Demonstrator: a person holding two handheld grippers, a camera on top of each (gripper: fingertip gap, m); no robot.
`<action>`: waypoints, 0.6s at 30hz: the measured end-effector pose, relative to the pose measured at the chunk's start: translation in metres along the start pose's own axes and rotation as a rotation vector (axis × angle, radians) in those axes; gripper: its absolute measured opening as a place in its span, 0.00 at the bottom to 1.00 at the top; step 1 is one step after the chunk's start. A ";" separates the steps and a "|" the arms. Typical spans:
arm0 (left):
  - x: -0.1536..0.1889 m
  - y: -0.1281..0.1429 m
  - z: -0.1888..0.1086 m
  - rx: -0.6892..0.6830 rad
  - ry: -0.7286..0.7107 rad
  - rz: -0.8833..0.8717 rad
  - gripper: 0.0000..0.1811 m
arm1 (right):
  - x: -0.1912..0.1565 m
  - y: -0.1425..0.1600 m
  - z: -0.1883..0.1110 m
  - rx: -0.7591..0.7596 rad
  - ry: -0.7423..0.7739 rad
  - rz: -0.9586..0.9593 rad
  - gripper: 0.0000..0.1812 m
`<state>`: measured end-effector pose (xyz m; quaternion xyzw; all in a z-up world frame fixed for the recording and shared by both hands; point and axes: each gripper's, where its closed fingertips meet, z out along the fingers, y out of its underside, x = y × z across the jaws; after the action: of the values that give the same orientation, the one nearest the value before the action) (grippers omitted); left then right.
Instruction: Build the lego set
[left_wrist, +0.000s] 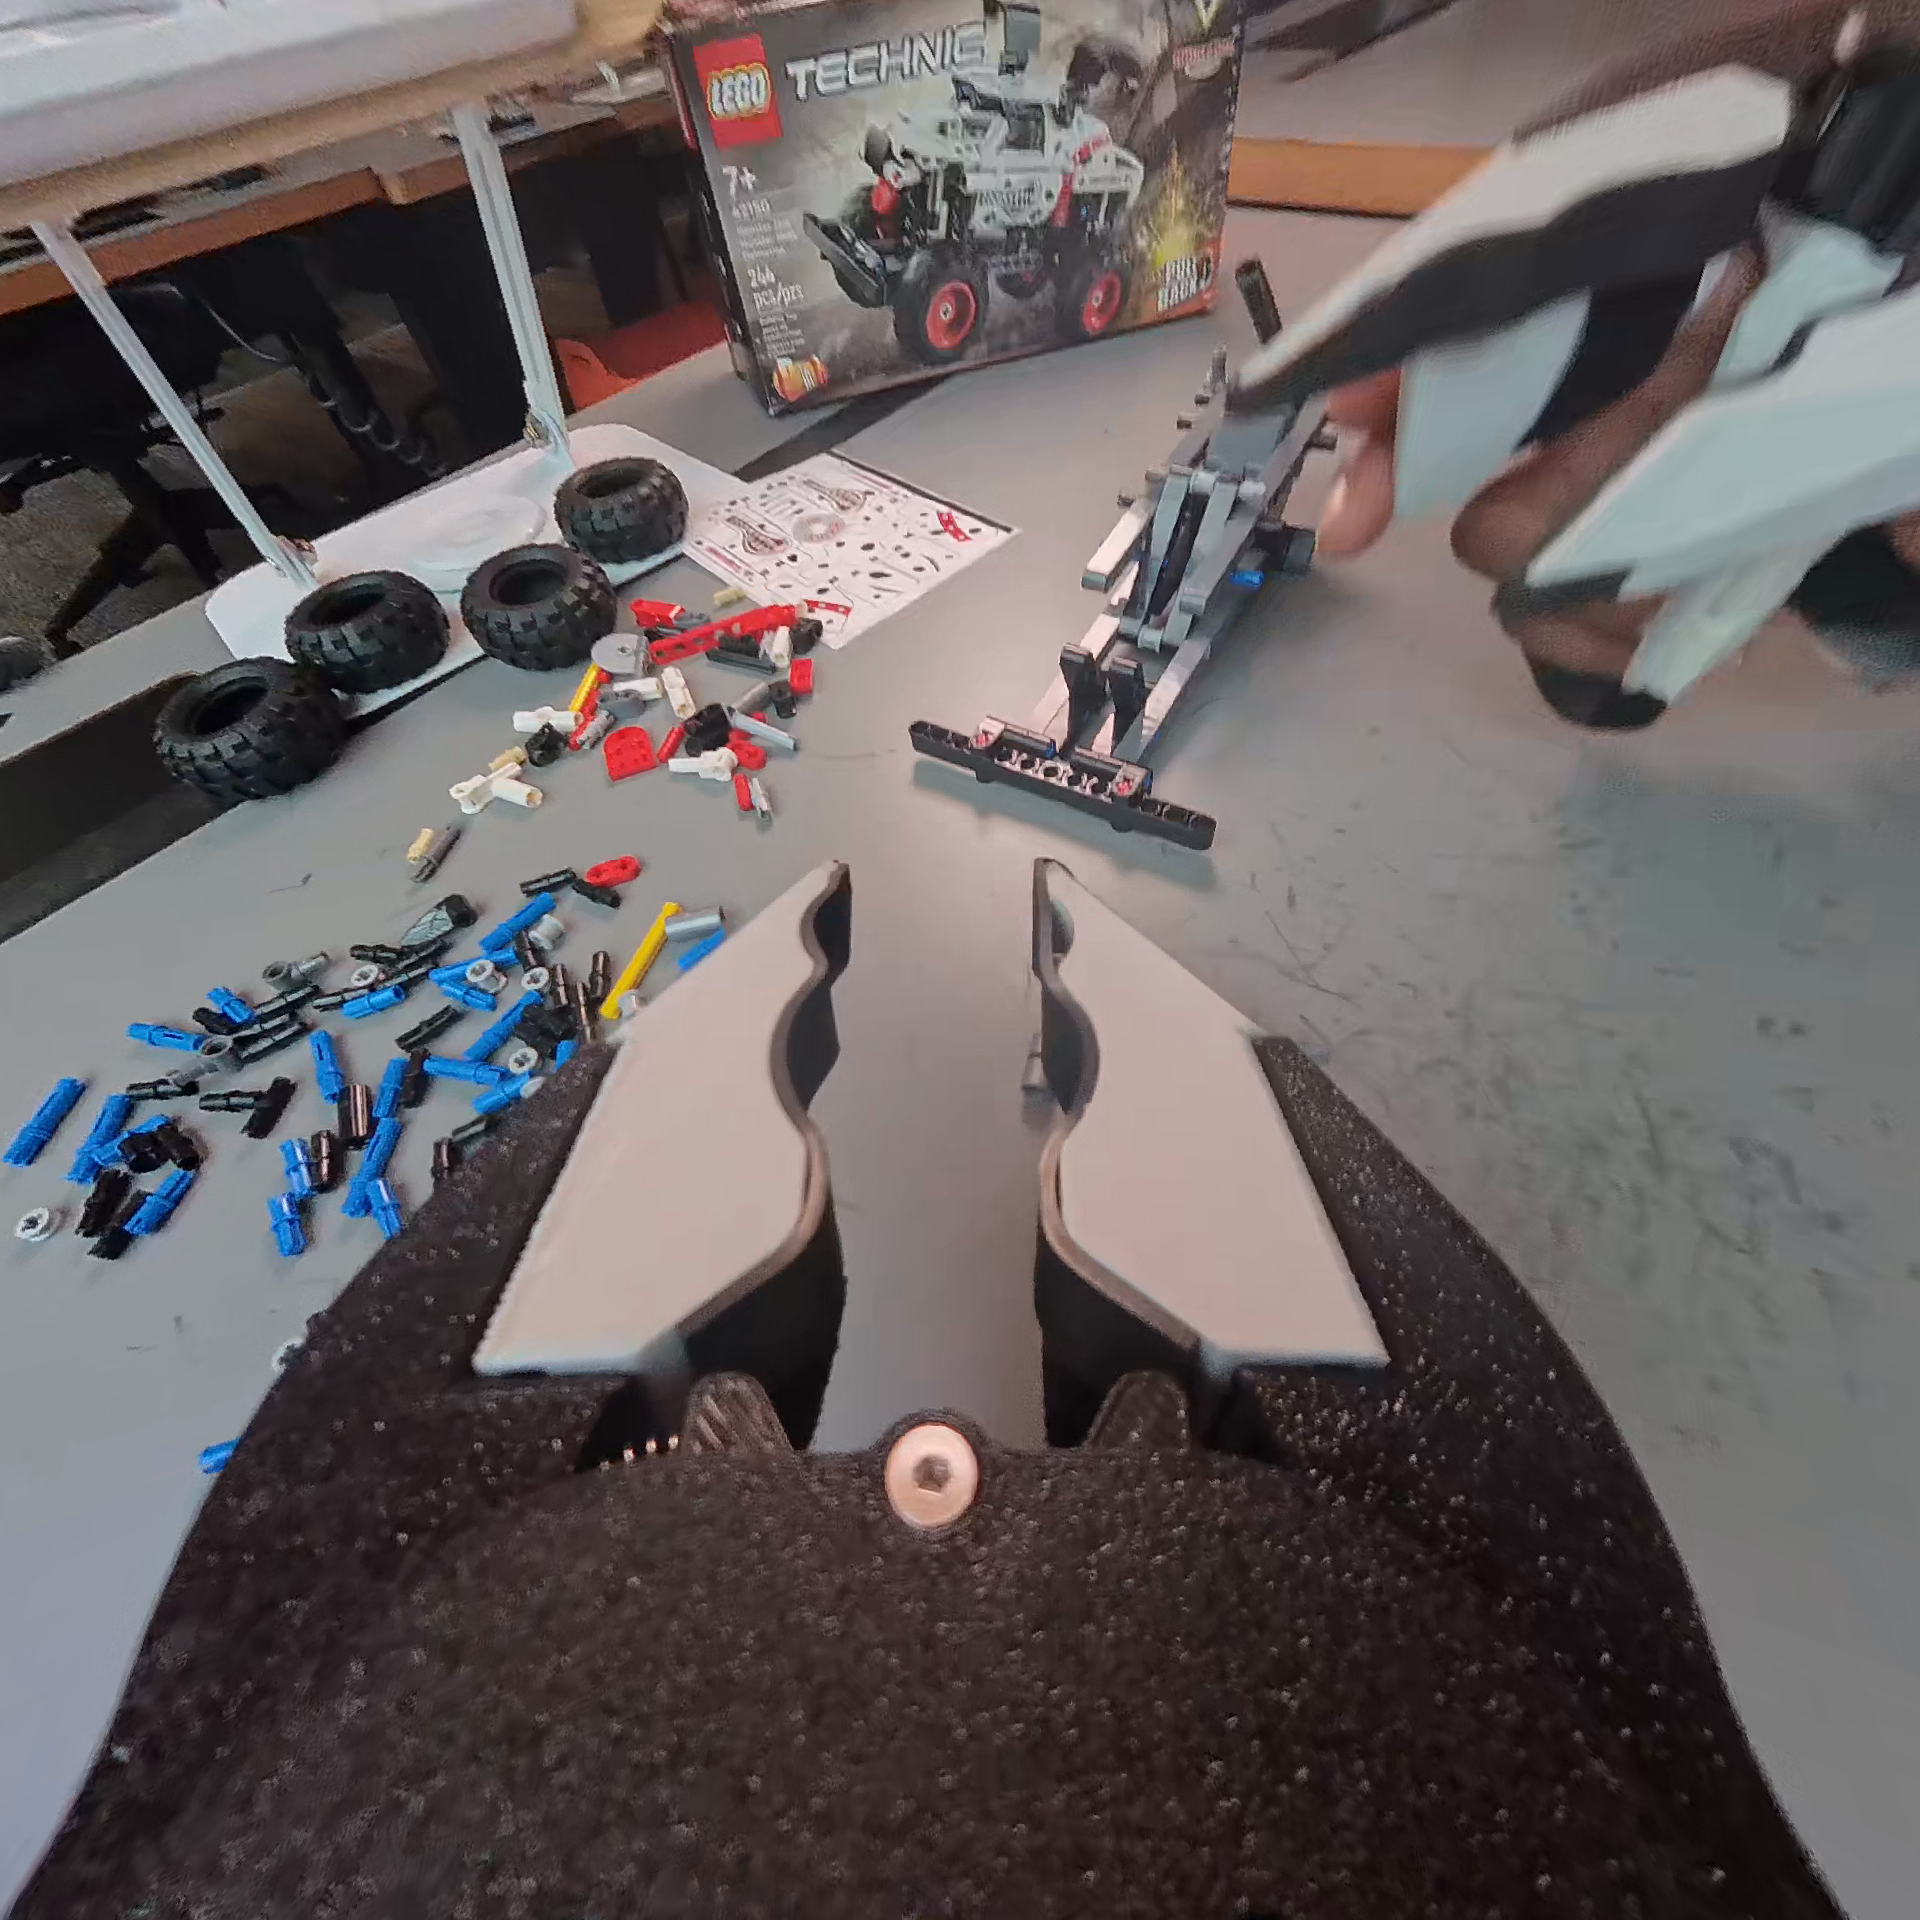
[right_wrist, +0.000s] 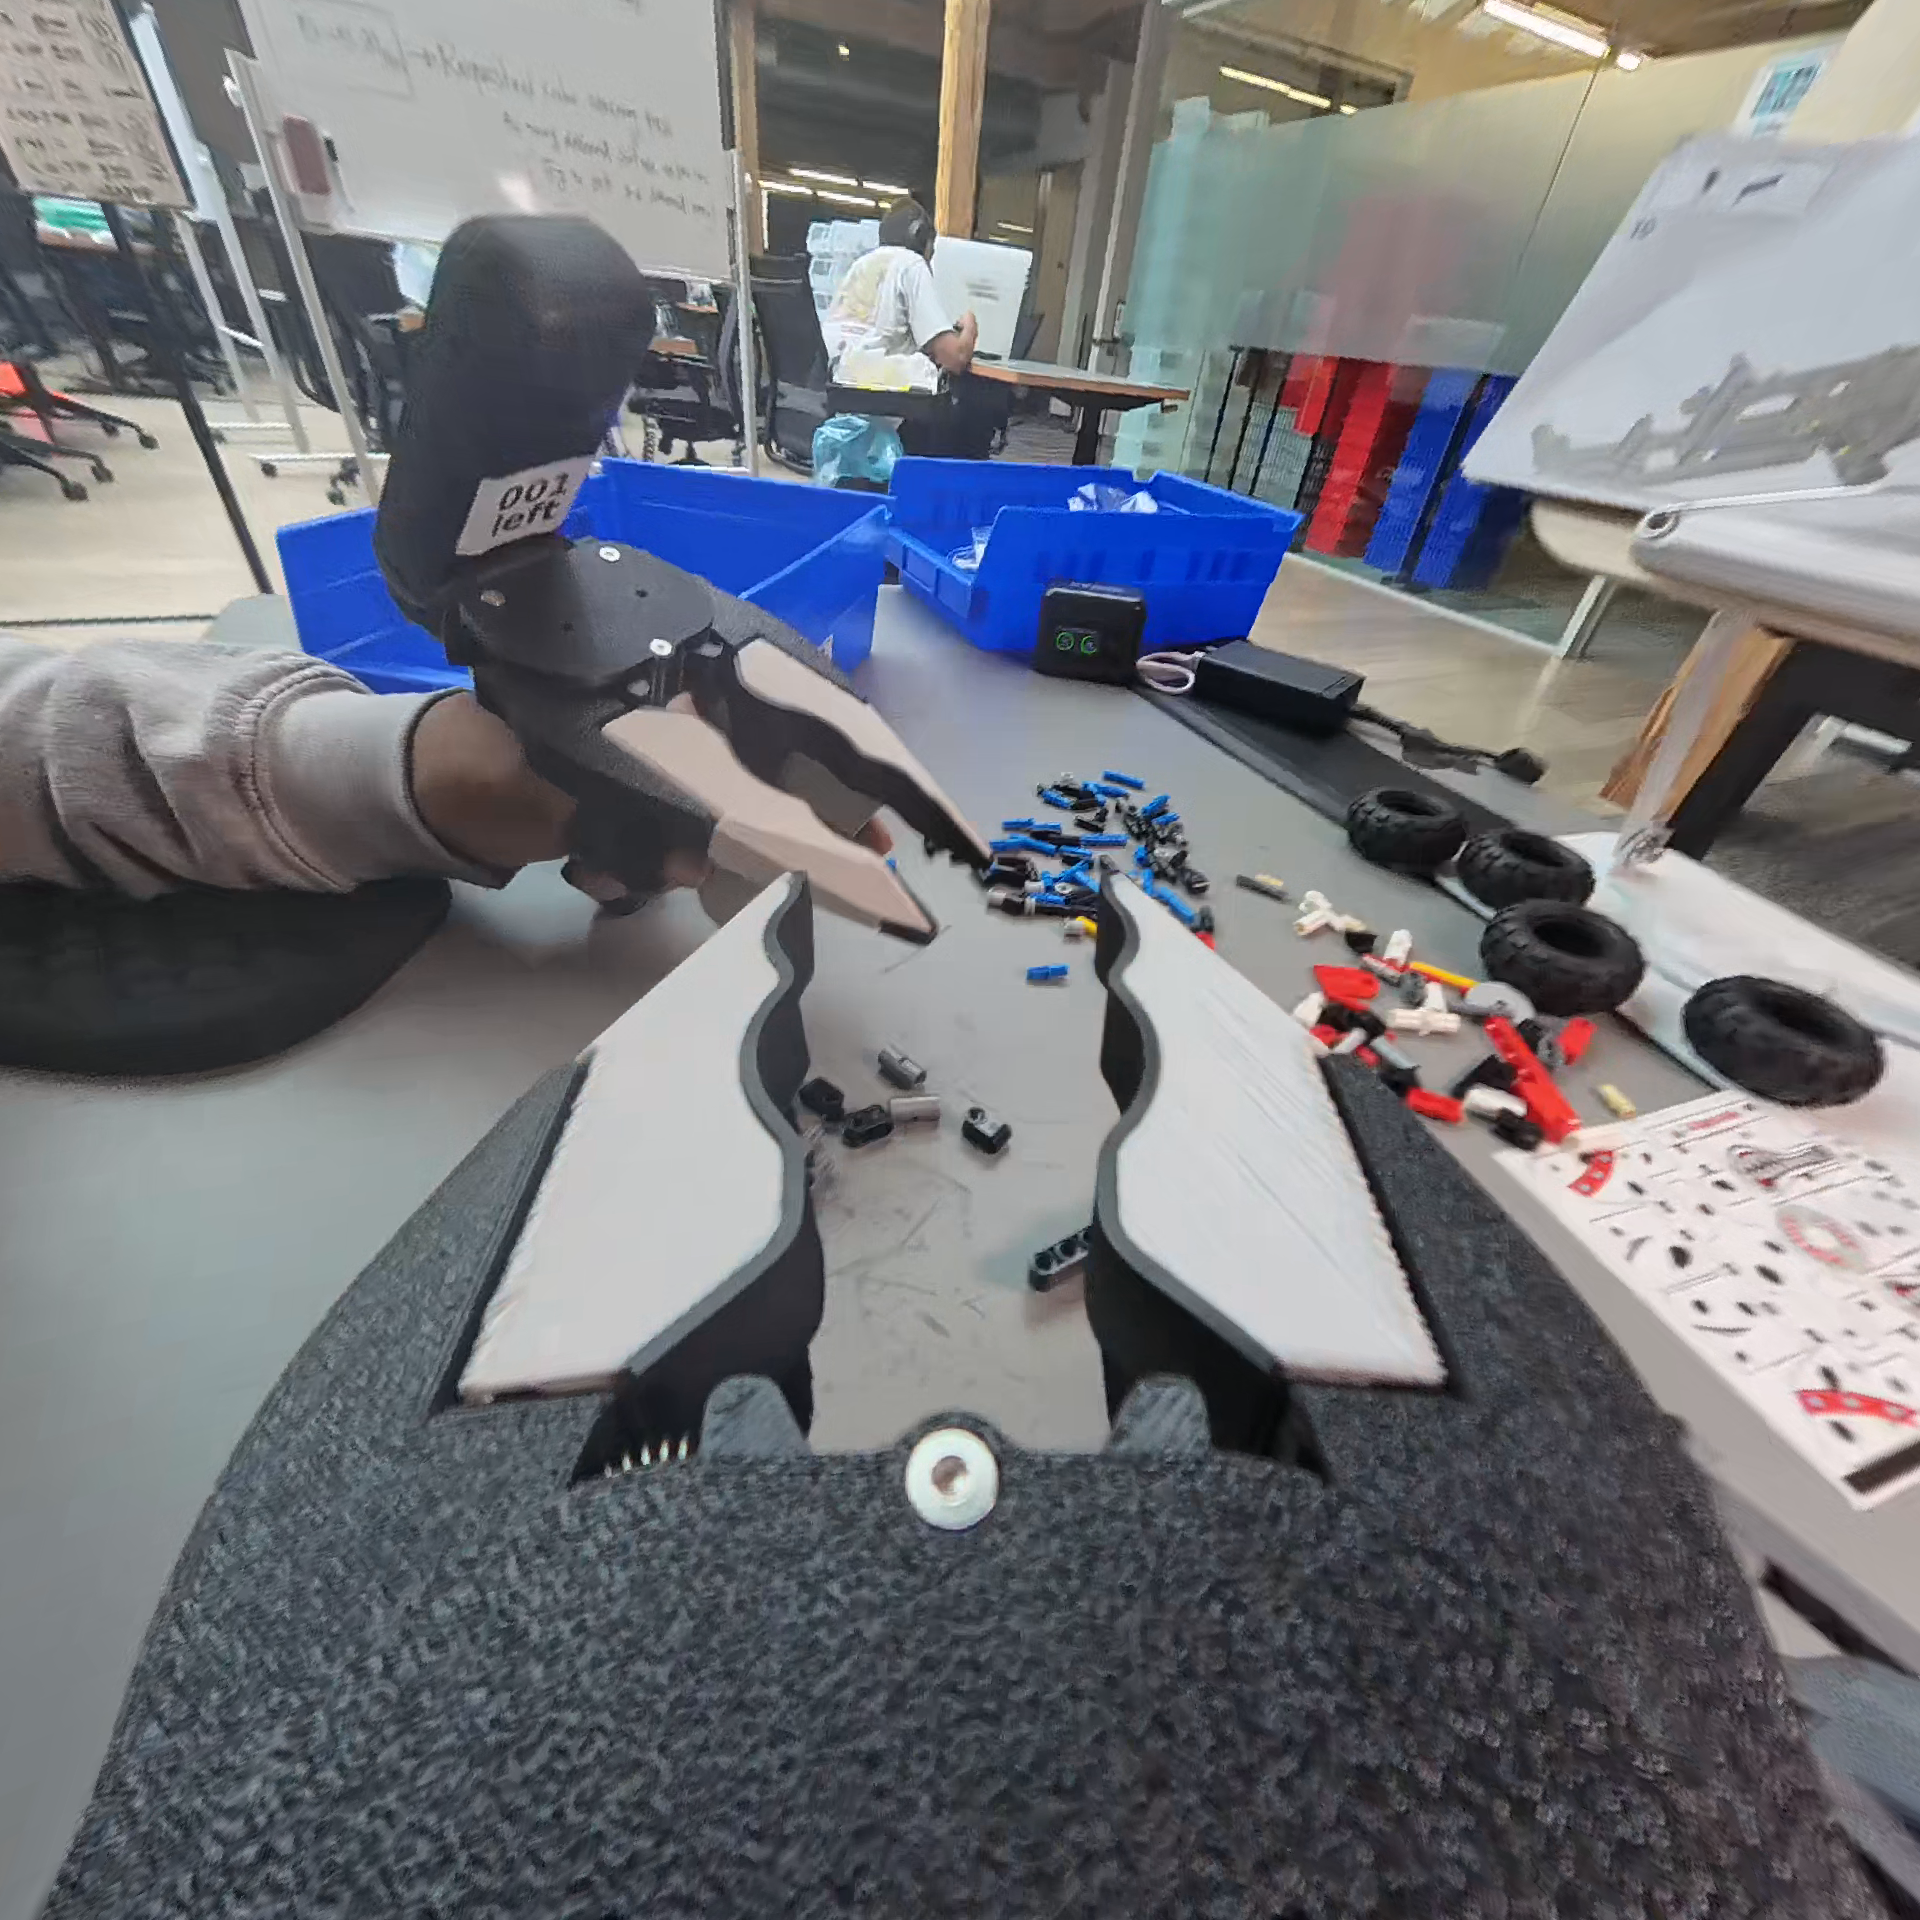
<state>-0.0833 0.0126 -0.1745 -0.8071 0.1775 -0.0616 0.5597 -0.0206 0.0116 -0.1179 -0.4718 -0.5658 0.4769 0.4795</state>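
**Both tongs empty over the grey table, chassis standing apart**

My left gripper (left_wrist: 940, 883) hangs just above the grey table (left_wrist: 1455, 1039), fingers spread with bare tabletop between them, nothing held. To its left lies a scatter of blue and black pins (left_wrist: 343, 1049); farther off, a mixed pile of red, white and grey pieces (left_wrist: 686, 696). Four black tyres (left_wrist: 364, 629) sit beyond that pile, beside the sticker sheet (left_wrist: 847, 545).

The partly built grey chassis (left_wrist: 1174, 613) stands ahead and to the right, its black bumper bar (left_wrist: 1060, 779) at the near end. The set's box (left_wrist: 961, 192) stands upright behind it.

My right gripper (right_wrist: 951, 904) is also released and empty. Between its fingers, on the table, lie a few small black and grey connectors (right_wrist: 904, 1107); a short black beam (right_wrist: 1060, 1259) rests by the right finger. In the left wrist view this gripper shows blurred near the chassis' far end; contact cannot be told.

Blue bins (right_wrist: 1091, 551) stand at the table's far edge.
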 end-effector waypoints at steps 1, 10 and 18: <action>-0.001 -0.006 0.001 0.029 -0.011 -0.019 0.20 | -0.002 0.009 0.002 -0.012 -0.006 0.018 0.30; -0.038 -0.065 0.023 0.257 -0.127 -0.179 0.22 | -0.008 0.017 0.001 -0.037 0.014 -0.086 0.28; -0.017 -0.036 0.004 0.103 0.023 -0.162 0.25 | 0.006 0.022 -0.003 -0.095 0.070 -0.144 0.28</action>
<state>-0.0901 0.0333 -0.1406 -0.7884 0.1144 -0.1249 0.5914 -0.0160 0.0196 -0.1390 -0.4686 -0.6030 0.3970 0.5092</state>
